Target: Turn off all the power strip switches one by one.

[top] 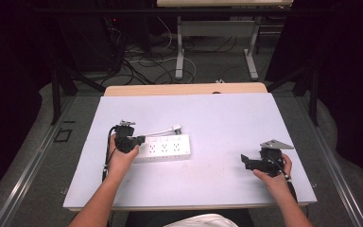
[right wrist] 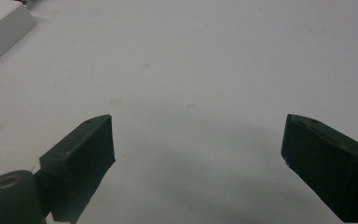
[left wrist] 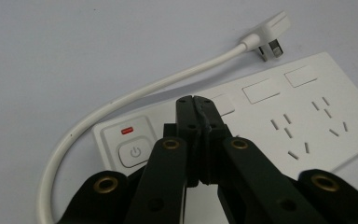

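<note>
- Power strip [top: 164, 146], white, lies flat on the white table [top: 217, 123] in the high view, left of the middle, with its long side running left to right. Its short white cable [top: 158, 133] goes along the far side and ends in a plug [top: 176, 127] lying on the table just behind the strip.
- In the same view the left gripper [top: 139, 139] is held at the left end of the strip, with its tips over that end. The right gripper [top: 244, 161] rests on the table near the right edge, well apart from the strip.
- In the left gripper view the two black fingers [left wrist: 186, 116] are clenched together with nothing between them. Their tips stand over the strip, just beside the round power button [left wrist: 134, 152] and the small red light [left wrist: 127, 130]. I cannot tell if they touch the surface. The cable curves away from this end toward the plug at the upper right.
- In the right gripper view the fingers [right wrist: 86, 154] are released and stand wide apart over the bare table. One corner of the strip is visible at the upper left.
</note>
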`<state>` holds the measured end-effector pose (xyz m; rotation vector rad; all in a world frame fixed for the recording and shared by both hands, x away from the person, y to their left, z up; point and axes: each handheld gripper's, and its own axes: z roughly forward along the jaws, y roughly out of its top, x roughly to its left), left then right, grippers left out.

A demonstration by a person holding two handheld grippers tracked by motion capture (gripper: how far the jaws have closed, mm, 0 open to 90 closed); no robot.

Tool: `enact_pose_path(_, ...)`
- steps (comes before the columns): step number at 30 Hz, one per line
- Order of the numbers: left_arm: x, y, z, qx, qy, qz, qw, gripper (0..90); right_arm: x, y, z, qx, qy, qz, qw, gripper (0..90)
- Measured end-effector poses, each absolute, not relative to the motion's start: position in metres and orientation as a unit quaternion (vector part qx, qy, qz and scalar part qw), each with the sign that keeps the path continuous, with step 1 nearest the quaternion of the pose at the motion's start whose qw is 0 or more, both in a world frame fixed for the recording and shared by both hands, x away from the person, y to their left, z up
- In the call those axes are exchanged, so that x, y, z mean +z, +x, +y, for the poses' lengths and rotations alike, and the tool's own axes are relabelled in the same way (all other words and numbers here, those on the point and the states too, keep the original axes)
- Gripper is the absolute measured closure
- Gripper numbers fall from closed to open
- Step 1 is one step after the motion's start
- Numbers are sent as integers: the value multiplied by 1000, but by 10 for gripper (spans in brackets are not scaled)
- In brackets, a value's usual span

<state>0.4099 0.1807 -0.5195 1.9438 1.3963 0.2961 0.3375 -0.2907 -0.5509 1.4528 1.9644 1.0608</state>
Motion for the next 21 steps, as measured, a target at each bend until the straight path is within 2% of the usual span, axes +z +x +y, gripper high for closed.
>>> enact_pose_path(21,-521,423,149,109,759,534,357,900,-551,338,-291,389,529,717,234,90)
